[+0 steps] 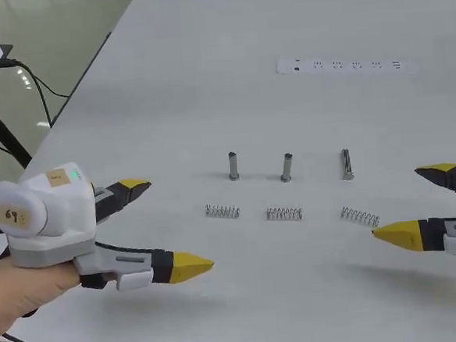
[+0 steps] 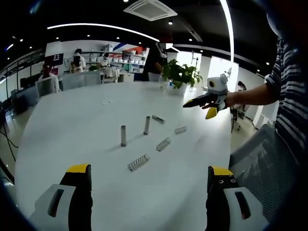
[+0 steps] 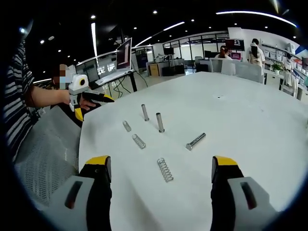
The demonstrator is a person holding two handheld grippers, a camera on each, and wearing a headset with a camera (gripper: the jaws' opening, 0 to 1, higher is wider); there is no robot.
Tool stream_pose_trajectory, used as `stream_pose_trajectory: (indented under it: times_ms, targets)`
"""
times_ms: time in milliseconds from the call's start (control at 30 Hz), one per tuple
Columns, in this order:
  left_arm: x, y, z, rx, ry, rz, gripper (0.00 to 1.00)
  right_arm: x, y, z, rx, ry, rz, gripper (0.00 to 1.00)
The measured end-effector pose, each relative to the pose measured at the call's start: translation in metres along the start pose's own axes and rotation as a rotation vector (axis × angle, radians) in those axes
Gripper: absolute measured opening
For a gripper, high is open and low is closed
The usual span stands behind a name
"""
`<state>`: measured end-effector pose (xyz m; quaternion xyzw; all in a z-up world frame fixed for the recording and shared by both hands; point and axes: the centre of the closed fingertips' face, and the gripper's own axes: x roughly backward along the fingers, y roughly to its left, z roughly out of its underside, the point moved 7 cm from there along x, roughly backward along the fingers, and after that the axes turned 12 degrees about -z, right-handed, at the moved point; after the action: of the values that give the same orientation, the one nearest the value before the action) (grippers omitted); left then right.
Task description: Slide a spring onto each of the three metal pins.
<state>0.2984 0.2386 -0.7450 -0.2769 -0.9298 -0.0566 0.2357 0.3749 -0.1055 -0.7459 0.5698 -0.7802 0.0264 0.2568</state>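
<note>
Near the middle of the white workbench top [image 1: 206, 78], a row of three short grey metal cylinders: left pin [image 1: 233, 166] and middle pin [image 1: 286, 168] standing upright; right pin [image 1: 346, 165] lying on its side, as seen plainly from the right gripper view. Just at 6 o'clock of each, lying flat and apart from it, one small coiled steel wire piece: left spring [image 1: 222, 211], middle spring [image 1: 284, 213], right spring [image 1: 360, 216]; none threaded on a pin. At 9 o'clock of the row, left gripper [image 1: 163, 225], a black-and-white two-jaw tool with yellow tips, held in a hand [image 1: 17, 287]; jaws spread wide, nothing between them; well apart from the left spring. At 3 o'clock of the row, right gripper [image 1: 414, 203], same yellow-tipped make; jaws likewise spread wide and empty; lower tip near the right spring, not touching it. At 12 o'clock, beyond the pins and well apart from them, a long white power strip [image 1: 346, 66] flat on the top. From the left gripper view, pins and springs ahead at 12 o'clock of the parted tips; right gripper at 1 o'clock across the table.
</note>
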Motion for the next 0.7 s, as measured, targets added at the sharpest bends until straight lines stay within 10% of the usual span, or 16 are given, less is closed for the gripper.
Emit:
stream_pose_trajectory:
  times_ms: [700]
  targets:
    - [-0.001, 0.001, 0.001, 0.004, -0.003, 0.001, 0.97, -0.018, -0.027, -0.022, -0.143, -0.029, 0.004, 0.71]
